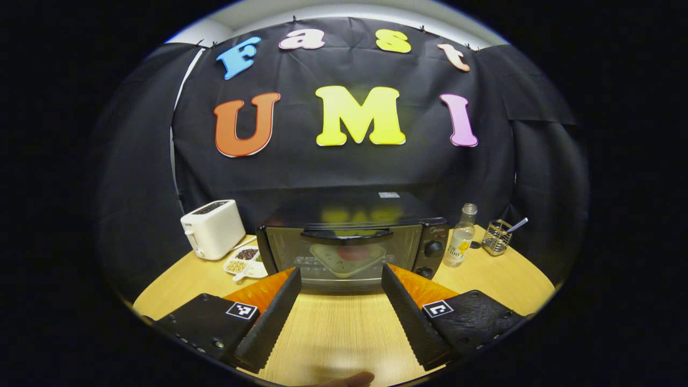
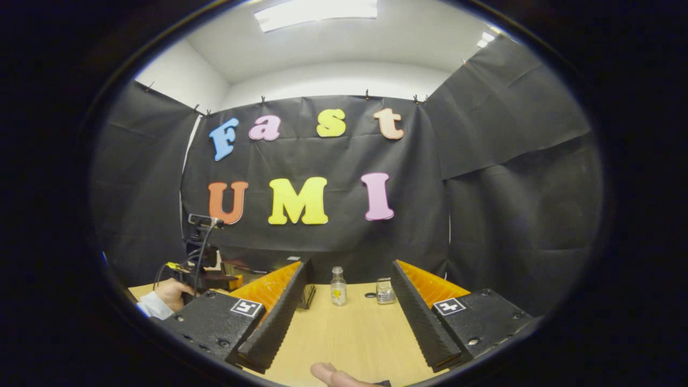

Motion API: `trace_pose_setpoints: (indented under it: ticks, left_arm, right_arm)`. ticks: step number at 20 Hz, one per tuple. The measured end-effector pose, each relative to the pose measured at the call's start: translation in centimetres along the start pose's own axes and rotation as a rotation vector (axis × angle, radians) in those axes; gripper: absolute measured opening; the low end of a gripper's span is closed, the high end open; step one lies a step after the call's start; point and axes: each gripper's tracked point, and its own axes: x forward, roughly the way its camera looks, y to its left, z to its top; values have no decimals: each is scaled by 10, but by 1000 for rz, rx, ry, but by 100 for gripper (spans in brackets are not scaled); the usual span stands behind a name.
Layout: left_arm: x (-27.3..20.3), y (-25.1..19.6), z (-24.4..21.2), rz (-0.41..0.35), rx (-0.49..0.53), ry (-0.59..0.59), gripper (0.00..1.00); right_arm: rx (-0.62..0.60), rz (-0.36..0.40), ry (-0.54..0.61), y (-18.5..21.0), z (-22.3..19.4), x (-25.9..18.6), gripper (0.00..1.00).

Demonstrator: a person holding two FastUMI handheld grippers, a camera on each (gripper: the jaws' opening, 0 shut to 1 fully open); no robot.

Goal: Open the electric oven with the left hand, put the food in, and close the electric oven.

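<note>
Two grippers: both are standing with jaws wide apart and holding nothing.
Oven position: the electric oven (image 1: 355,252) is sitting at the back of the wooden table (image 1: 344,333), straight ahead of the left gripper (image 1: 339,306), with its door shut.
Food position: a pale dish with something red on it (image 1: 352,255) is showing behind the oven's glass; whether it is lying inside or is a reflection, I cannot tell.
Handling: the oven is looking heavy and rigid, so it should be staying put under a pull; the glass door is likely stiff on its hinge and smooth to the touch.
Grip point: the dark bar handle (image 1: 346,234) across the top of the door is offering the best hold, taken at its middle.
Left pose: the left gripper is pointing level at the oven front, fingers framing the lower door, apart from it.
Right pose: the right gripper (image 2: 349,312) is hovering over the table, aiming towards a bottle (image 2: 338,287) and a small wire holder (image 2: 385,291).
Neighbours: a white toaster (image 1: 213,228) and a snack tray (image 1: 246,262) are sitting beside the oven.
</note>
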Motion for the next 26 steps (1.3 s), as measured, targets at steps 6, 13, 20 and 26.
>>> trace_pose_setpoints:
  ticks: [6,13,20,26]
  left_arm:
    - [-84,-3,64,2,4,-109,96]
    - [-186,-8,101,7,40,-263,95]
    - [-241,-17,73,55,13,-273,96]
    - [-255,-18,60,61,-8,-268,96]
  right_arm:
    - [20,-18,6,2,-2,-3,96]
    - [33,-17,1,-4,-6,-13,96]
    - [27,16,-9,8,-1,-27,96]
    - [31,57,1,20,-2,-23,96]
